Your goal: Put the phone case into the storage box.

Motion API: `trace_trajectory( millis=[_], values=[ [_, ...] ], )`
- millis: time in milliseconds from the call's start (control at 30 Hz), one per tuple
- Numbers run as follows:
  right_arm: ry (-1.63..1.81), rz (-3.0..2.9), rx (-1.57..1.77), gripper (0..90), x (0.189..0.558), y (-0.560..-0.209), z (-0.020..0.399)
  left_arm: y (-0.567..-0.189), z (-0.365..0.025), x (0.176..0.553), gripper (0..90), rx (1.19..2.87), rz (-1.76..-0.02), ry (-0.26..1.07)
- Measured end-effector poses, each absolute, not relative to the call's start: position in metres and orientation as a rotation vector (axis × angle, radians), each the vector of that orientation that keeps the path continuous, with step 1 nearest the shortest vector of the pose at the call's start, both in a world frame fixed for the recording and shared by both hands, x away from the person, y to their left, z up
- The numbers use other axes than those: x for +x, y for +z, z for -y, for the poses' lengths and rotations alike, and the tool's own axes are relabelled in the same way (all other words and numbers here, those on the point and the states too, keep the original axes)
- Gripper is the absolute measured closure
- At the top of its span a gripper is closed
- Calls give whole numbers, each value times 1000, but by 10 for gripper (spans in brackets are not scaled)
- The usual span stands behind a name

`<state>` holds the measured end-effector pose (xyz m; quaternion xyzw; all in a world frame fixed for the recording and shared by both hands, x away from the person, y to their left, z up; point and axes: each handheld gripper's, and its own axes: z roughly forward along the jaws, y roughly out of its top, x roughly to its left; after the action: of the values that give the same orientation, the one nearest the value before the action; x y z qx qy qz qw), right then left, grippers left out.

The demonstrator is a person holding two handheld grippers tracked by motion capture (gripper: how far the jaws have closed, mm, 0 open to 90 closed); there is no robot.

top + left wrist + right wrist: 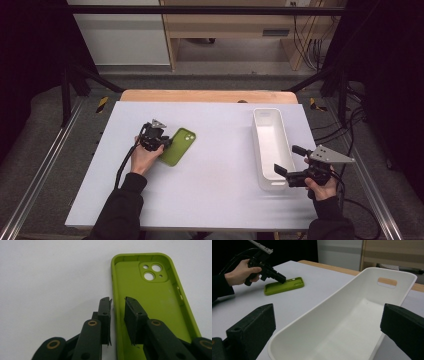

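Green silicone, by the look of it: a phone case (160,305) lies hollow side up on the left half of the white table (210,170), its camera cut-outs at the far end from the person. The left gripper (117,302) is down at the case's long edge nearest that hand. Its two black fingers (105,315) straddle the side wall, one outside on the table surface and one inside the shell. They stand narrowly apart with the wall running between them; from the left gripper view a sliver of gap seems to remain on either side of the wall, though I cannot be sure the pads are not already touching it. The case itself lies flat, not lifted.

From across the table, in the right gripper view, the person's left hand (242,273) is wrapped round the gripper's handle, with the cable trailing back along the dark sleeve.

Well apart, on the right half of the table, a long white bin (270,145) stands with its narrow end toward the person. The right gripper (292,160) is held level just beside that near end, its fingers (252,332) spread wide to either side of the bin's near corner and gripping nothing.
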<state>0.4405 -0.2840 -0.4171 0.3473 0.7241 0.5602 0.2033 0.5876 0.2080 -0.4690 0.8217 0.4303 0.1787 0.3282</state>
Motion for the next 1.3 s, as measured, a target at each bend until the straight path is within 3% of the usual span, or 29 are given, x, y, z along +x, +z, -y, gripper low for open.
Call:
trace_trajectory(
  millis=[433,1300],
  values=[
    [1565,-2020,969,4,440,-417,284,-469,-206,587,852,2157,-1129,479],
    [1566,-2020,970,4,440,-417,285,-461,-208,583,872,2122,-1098,491]
  ],
)
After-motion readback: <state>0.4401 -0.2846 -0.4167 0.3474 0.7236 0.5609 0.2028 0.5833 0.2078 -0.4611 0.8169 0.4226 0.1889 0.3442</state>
